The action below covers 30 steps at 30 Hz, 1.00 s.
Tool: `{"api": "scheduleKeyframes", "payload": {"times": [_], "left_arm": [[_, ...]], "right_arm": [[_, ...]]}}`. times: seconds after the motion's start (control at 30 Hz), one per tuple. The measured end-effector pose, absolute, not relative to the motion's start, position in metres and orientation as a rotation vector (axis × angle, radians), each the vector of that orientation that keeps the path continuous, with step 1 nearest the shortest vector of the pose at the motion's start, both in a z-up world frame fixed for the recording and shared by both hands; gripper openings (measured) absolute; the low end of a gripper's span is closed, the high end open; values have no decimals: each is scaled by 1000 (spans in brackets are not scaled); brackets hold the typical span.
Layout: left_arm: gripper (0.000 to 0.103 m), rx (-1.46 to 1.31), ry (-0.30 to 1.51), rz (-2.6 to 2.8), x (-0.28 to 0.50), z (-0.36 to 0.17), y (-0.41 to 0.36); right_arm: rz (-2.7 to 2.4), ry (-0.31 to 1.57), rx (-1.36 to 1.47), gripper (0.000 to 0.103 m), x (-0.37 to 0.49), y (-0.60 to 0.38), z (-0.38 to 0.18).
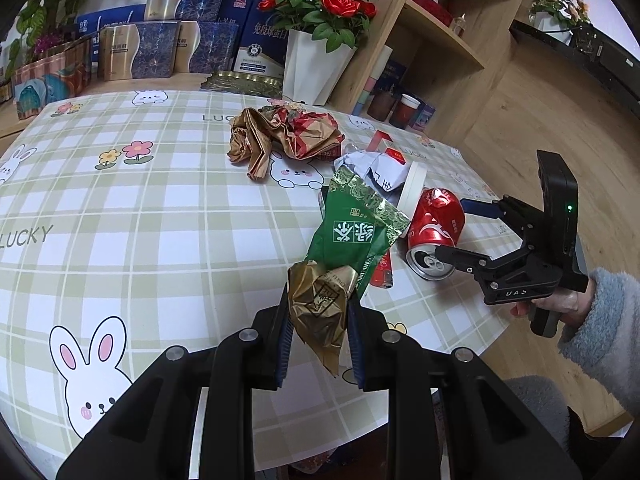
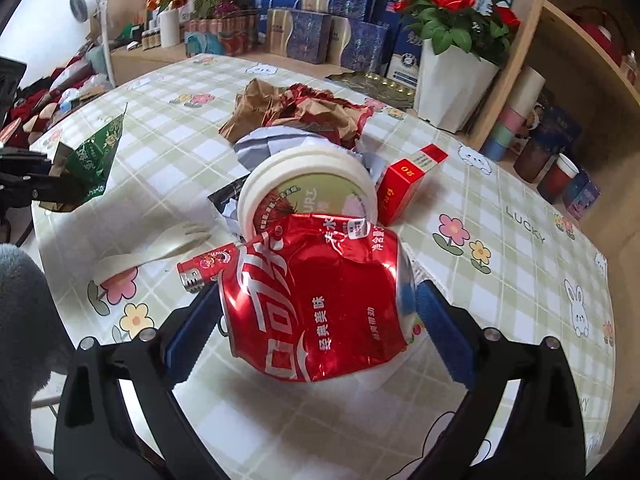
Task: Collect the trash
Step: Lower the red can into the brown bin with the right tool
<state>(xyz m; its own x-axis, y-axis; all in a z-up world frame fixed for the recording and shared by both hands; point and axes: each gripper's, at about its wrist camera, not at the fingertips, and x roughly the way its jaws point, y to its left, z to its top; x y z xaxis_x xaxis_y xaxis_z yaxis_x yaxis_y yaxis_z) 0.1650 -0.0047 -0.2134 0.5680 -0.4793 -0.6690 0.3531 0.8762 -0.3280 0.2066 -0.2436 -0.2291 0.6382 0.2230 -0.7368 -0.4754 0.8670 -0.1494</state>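
Left tongs [image 1: 318, 312] clamped on a crumpled gold-and-green tea wrapper [image 1: 352, 236], held up off the desk [image 1: 140, 208]. Right tongs [image 2: 316, 312] straddle a dented red soda can [image 2: 320, 300] lying on its side near the desk's edge; left pad touches the can's rim, right pad sits just beside the other end with a sliver of gap, so cannot tell if clamped. Crowding the can: a white yogurt cup [image 2: 308, 188] tipped against its far side, crumpled white paper [image 2: 260, 140] behind that, a red lighter [image 2: 208, 266] touching its left end, a plastic spork [image 2: 160, 250] further left. A red cigarette box [image 2: 404, 184] lies right of the cup. A brown paper wad [image 2: 296, 116] sits behind; a white flowerpot [image 2: 452, 88] stands at the back.
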Motion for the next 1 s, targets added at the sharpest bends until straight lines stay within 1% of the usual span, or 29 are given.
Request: {"api": "scheduleKeyframes", "payload": {"times": [0.3,0.57,0.77,1.0], "left_arm": [[24,-143,789,-494,147,-188,-1],[24,-126,770,-486,108,-167,4],[24,-117,739,-485,65,-155,6],[24,-95,730,-493,21,-150,4]], "right_arm": [[357,694,-190,94,176,-257,-199],[371,647,-50,94,111,-251,-188],[400,660,6,94,53,-240,-198],[399,743,42,94,5,-230,-241]]}}
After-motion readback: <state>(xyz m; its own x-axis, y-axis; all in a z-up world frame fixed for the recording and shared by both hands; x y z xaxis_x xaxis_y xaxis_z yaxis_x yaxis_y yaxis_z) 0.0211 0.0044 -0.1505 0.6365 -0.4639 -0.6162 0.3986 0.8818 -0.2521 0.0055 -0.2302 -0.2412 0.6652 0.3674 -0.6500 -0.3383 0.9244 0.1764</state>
